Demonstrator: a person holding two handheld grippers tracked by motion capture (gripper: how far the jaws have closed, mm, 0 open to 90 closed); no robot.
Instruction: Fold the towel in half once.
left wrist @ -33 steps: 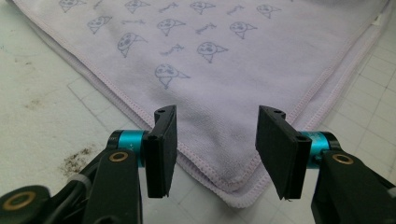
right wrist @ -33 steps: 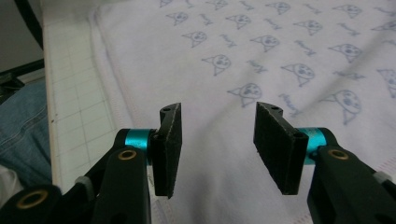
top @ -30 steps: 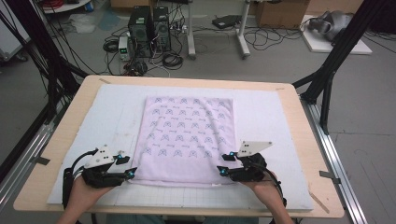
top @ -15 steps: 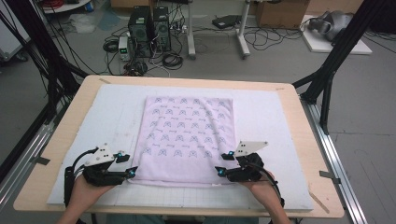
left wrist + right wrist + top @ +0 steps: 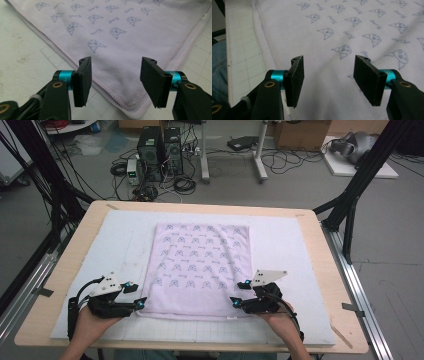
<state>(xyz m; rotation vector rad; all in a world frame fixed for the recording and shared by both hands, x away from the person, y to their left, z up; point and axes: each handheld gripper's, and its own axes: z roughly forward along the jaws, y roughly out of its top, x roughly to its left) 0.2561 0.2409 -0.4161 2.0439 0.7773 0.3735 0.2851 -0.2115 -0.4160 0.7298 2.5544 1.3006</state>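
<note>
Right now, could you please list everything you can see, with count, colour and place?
towel: one, pale lilac with small printed figures, flat at the mat's middle.
mat: one, white with a grid, covering the table.
table: one, light wood, centre of the room.
computers: two, black, on the floor beyond the table.
box: one, brown, far floor.
left gripper: one, black, at the towel's near left corner, jaws open.
right gripper: one, black, at the near right corner, jaws open.
</note>
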